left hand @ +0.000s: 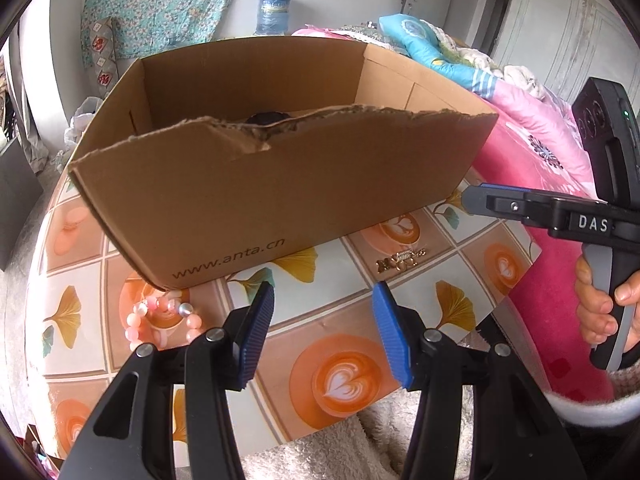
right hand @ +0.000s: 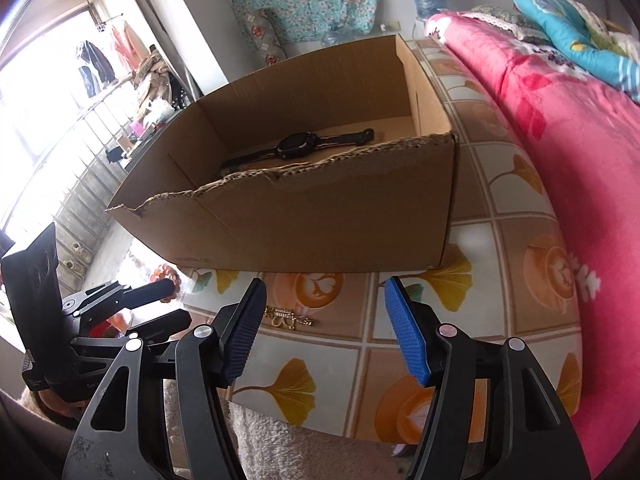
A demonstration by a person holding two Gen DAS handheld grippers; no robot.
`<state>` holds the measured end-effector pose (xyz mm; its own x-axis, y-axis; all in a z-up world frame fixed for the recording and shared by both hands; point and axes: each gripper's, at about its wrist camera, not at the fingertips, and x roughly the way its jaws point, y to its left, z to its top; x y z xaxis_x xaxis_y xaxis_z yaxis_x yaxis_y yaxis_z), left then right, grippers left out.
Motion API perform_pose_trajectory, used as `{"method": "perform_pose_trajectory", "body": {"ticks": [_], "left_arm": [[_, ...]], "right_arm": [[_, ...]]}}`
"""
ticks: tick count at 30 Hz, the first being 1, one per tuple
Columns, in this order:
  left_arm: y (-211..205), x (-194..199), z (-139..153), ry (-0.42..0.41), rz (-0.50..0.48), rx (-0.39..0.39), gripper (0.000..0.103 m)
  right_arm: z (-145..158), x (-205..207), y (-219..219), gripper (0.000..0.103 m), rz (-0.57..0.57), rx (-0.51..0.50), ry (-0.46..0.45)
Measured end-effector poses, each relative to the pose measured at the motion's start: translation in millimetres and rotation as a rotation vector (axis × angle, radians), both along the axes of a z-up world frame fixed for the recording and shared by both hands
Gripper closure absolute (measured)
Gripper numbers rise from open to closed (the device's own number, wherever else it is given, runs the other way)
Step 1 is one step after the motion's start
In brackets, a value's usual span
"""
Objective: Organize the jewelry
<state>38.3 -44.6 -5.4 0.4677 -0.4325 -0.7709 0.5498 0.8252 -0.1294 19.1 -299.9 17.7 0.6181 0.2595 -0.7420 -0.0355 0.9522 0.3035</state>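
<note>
An open cardboard box (left hand: 280, 184) stands on the patterned table; it also shows in the right wrist view (right hand: 320, 208). A black watch (right hand: 296, 146) lies inside it. A pink bead bracelet (left hand: 164, 320) lies by the box's near left corner. A small gold jewelry piece (left hand: 400, 262) lies in front of the box, also in the right wrist view (right hand: 286, 316). My left gripper (left hand: 322, 316) is open and empty, above the table between bracelet and gold piece. My right gripper (right hand: 324, 308) is open and empty, just right of the gold piece.
A pink quilt (right hand: 560, 120) and blue bedding (left hand: 432, 48) lie along the table's right side. A white fleece cloth (left hand: 340, 440) is at the near table edge. A water jug (left hand: 274, 12) stands behind the box.
</note>
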Motion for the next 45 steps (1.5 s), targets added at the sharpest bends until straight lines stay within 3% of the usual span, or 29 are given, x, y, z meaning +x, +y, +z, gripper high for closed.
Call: {"method": "perform_pose_trajectory", "body": {"ticks": [7, 15, 21, 28, 35, 45], "left_arm": [[-22, -4, -6, -0.027, -0.071, 0.001, 0.053], [-51, -2, -19, -0.063, -0.153, 0.071, 0.071], [-65, 3, -29, -0.075, -0.185, 0.145, 0.079], [-71, 7, -30, -0.079, -0.202, 0.161, 0.081], [-75, 10, -30, -0.078, -0.205, 0.171, 0.091], [-69, 12, -29, -0.069, -0.186, 0.164, 0.091]], "right_arm": [[-5, -3, 3, 0.054, 0.020, -0.006, -0.001], [-19, -5, 10, 0.064, 0.046, 0.027, 0.019], [-23, -4, 11, 0.065, 0.061, 0.033, 0.026], [-27, 0, 5, 0.065, 0.059, 0.053, 0.036], [-28, 0, 5, 0.065, 0.064, 0.065, 0.040], [-26, -3, 5, 0.065, 0.068, 0.062, 0.030]]}}
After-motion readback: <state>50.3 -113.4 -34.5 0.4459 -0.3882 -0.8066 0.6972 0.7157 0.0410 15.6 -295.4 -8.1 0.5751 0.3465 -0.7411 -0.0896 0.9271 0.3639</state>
